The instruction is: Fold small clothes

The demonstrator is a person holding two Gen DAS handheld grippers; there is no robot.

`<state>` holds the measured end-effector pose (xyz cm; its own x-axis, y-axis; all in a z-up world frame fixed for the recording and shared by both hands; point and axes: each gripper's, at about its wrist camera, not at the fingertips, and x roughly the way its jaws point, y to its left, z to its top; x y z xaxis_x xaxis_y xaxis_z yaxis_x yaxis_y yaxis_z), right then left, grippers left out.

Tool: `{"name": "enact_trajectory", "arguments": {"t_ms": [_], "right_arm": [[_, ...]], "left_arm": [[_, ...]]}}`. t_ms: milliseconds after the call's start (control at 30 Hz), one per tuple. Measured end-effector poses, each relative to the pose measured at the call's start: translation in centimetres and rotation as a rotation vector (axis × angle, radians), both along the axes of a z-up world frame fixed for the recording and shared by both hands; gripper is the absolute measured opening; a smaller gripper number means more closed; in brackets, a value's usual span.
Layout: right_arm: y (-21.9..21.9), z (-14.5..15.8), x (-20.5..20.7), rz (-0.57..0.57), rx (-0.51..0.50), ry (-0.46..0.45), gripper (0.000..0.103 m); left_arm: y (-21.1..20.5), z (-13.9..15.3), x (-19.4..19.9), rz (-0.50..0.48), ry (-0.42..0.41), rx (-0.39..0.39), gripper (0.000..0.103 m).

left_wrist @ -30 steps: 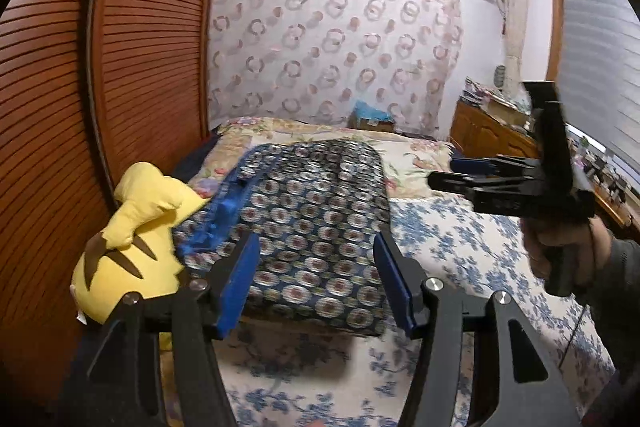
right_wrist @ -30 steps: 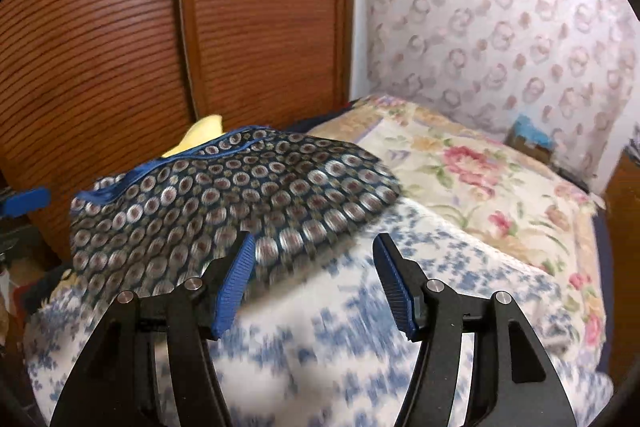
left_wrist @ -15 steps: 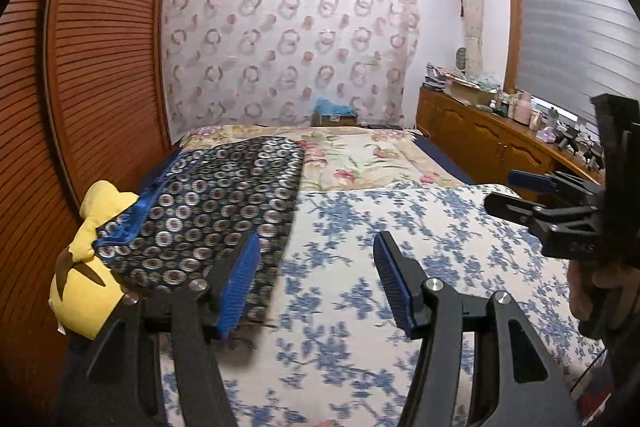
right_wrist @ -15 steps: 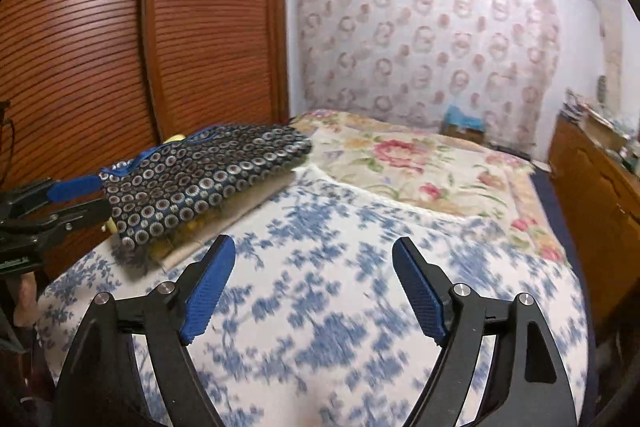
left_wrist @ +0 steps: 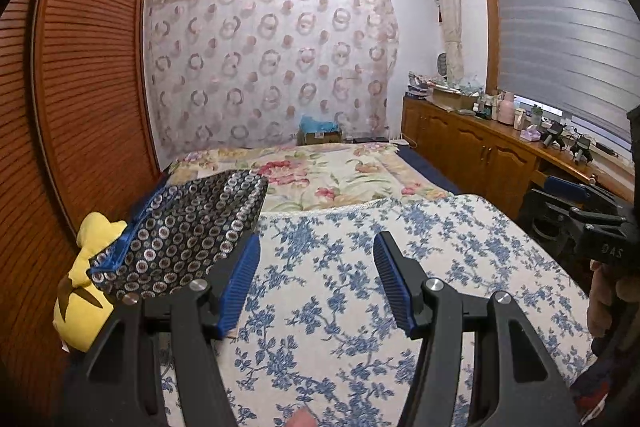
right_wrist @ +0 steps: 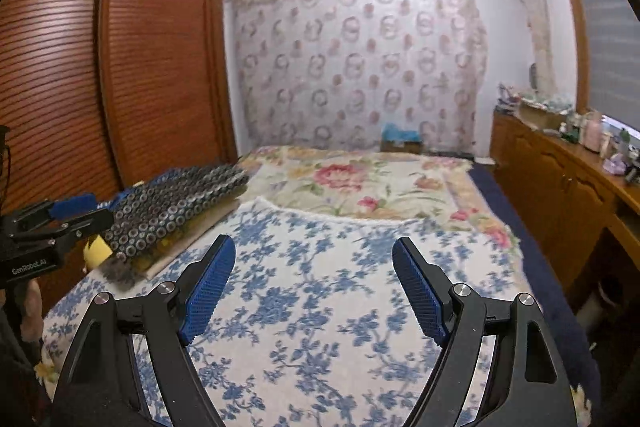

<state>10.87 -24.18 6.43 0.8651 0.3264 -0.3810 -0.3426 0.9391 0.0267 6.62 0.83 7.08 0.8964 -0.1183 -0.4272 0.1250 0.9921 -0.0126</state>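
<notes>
A: Where is the garment?

B: The folded patterned garment [left_wrist: 188, 235] lies at the bed's left edge, beside the yellow plush toy [left_wrist: 86, 287], probably set aside as finished.

A: Gripper status?

B: Left gripper [left_wrist: 316, 283] is parted, nothing between the pads. Right gripper [right_wrist: 314, 285] has just spread wider, also empty. Both angle slightly downward over the blue floral bedspread [right_wrist: 320, 307], well apart from the garment.
</notes>
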Motion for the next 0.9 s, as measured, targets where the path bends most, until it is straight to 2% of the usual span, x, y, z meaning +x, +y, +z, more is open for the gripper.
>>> {"name": "enact_trajectory", "arguments": {"t_ms": [467, 900], "right_arm": [[-1.5, 1.8, -2.5, -0.077, 0.01, -0.063, 0.083], [-1.6, 1.9, -2.4, -0.087, 0.008, -0.066, 0.083]], "left_arm": [[-0.2, 2.1, -1.0, 0.01, -0.03, -0.013, 0.059], [0.0, 2.1, -1.2, 0.04, -0.046, -0.004, 0.059]]}}
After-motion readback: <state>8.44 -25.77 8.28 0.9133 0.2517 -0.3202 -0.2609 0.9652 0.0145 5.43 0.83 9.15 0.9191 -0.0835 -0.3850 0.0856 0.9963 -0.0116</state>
